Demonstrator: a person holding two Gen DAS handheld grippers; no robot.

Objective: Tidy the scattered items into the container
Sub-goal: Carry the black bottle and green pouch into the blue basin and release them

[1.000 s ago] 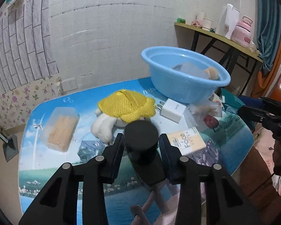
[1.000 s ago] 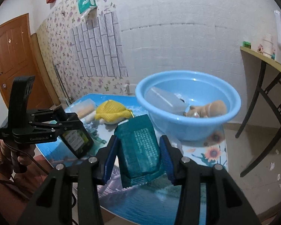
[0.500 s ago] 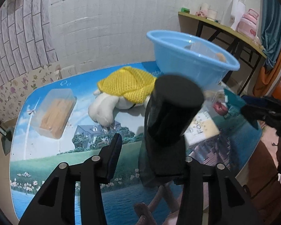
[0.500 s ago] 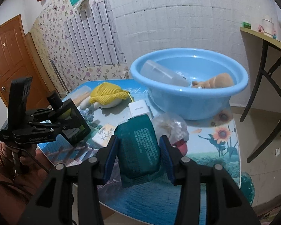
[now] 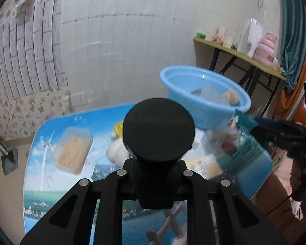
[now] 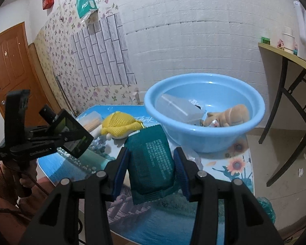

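Note:
My left gripper (image 5: 156, 175) is shut on a black bottle (image 5: 159, 129), whose round cap fills the middle of the left wrist view and hides the fingertips. The right wrist view shows that gripper (image 6: 57, 134) at the left, holding the bottle (image 6: 71, 136) above the table's near corner. My right gripper (image 6: 151, 169) is shut on a dark green packet (image 6: 151, 161), held just short of the blue basin (image 6: 204, 143). A clear box (image 6: 179, 108) and a tan plush toy (image 6: 232, 114) lie in the basin. In the left wrist view the basin (image 5: 195, 114) stands at the back right.
A clear box of sticks (image 5: 71, 151), a yellow-knit plush (image 6: 120, 124), a printed carton (image 5: 204, 163) and a crumpled plastic bag (image 5: 224, 143) lie on the picture-print table (image 5: 51, 194). A side table (image 5: 244, 57) with jars stands at the right. A dustpan (image 5: 9, 161) leans at the left.
The left gripper has closed fully on the black bottle and lifted it off the table, so its cap now fills the view. The right gripper still holds the green packet.

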